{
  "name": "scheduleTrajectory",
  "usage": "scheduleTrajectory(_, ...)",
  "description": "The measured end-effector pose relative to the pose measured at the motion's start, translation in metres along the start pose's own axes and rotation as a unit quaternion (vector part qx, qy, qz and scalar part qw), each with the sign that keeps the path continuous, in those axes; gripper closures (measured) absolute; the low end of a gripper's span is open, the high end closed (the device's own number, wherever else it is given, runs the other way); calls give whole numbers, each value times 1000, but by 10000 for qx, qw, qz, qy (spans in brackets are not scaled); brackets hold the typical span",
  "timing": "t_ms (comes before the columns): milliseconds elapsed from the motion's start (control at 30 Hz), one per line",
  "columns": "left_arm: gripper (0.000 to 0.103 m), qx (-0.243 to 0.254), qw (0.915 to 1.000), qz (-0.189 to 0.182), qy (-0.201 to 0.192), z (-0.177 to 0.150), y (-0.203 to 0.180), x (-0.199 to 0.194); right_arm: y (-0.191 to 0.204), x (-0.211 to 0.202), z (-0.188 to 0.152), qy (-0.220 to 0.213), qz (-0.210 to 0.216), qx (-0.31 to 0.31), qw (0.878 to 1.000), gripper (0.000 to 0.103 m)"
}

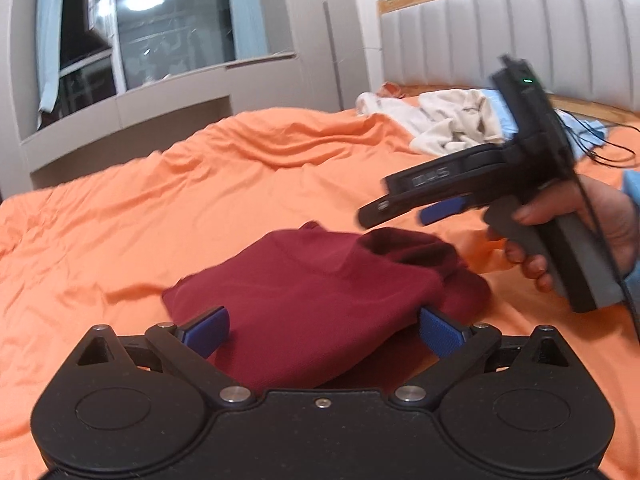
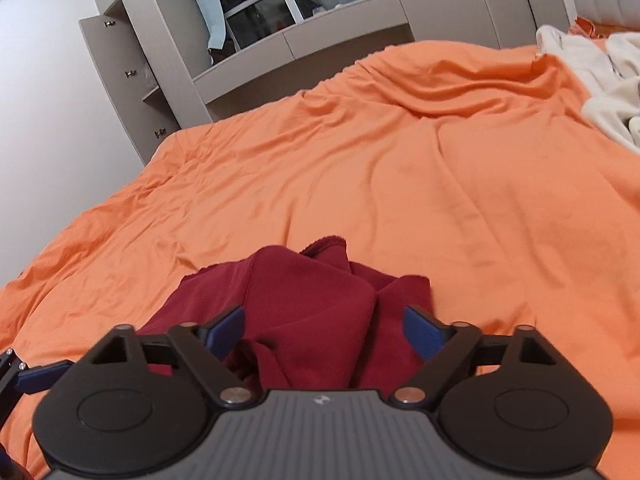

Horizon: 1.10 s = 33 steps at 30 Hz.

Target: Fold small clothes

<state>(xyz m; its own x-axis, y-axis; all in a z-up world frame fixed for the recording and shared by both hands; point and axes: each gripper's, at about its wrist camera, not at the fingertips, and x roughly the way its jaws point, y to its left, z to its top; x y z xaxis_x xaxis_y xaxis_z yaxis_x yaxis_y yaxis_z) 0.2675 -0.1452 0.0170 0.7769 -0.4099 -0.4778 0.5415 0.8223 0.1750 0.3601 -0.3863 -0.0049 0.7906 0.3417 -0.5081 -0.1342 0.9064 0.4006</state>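
Two black grippers with blue, finely textured pads work over one dark red garment [image 1: 320, 300], a soft matte knit folded into a thick, rounded bundle with a loose flap at its far edge. It lies on the orange bedcover [image 1: 160, 200], a thin, smooth cloth creased into long shallow wrinkles.

Nearest in the left wrist view, the left gripper [image 1: 324, 330] stands spread wide, its pads at either side of the garment's near edge; the cloth sits between them, and neither pad visibly presses on it. In the right wrist view, the right gripper [image 2: 324, 330] is likewise spread, its pads hovering above the bunched near folds of the garment without pinching them.

Just beyond the garment's right side in the left wrist view, a person's hand [image 1: 576, 224] wraps the grey, blocky handle of that right gripper, whose long black fingers point down towards the red cloth.

Farther past the garment, near the head of the bed, a rumpled heap of cream clothes [image 1: 452, 120] rests on the bedcover. Behind the heap rises a padded grey headboard [image 1: 520, 32] with vertical channels and a pale wooden rim.
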Motion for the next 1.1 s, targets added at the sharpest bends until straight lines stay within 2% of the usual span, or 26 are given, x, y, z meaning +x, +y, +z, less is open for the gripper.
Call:
scheduleTrajectory(100,9,179,9998,-100,-16,2,-10,4,-11,4,-1,98,87,378,9992,27)
scheduleTrajectory(200,19,204,9993,-326,1,6,-18,11,-24,5,-2,96,121,754,9970,37)
scheduleTrajectory(300,32,182,9986,-497,39,6,-24,16,-34,10,-2,131,152,1060,9942,46)
scheduleTrajectory(333,42,193,9985,-502,45,4,-25,17,-35,12,-3,151,152,1103,9937,48)
scheduleTrajectory(367,52,211,9986,-478,43,2,-25,17,-35,14,-4,174,146,1100,9937,54)
scheduleTrajectory(400,55,209,9987,-458,29,1,-25,18,-33,16,-5,200,149,1075,9939,58)
scheduleTrajectory(467,64,148,9987,-493,2,-1,-24,18,-29,17,-6,231,230,1033,9941,73)
scheduleTrajectory(667,83,133,9987,-474,-121,0,-25,16,-16,9,-5,47,161,675,9976,94)
scheduleTrajectory(833,90,60,9986,-481,-194,2,-25,17,-12,-3,2,-248,112,568,9980,96)
scheduleTrajectory(1000,91,-188,9971,-598,-436,16,-28,17,-16,-24,14,-693,8,606,9957,96)
scheduleTrajectory(1100,91,-188,9956,-750,-529,23,-35,21,-25,-30,18,-747,-165,687,9947,96)
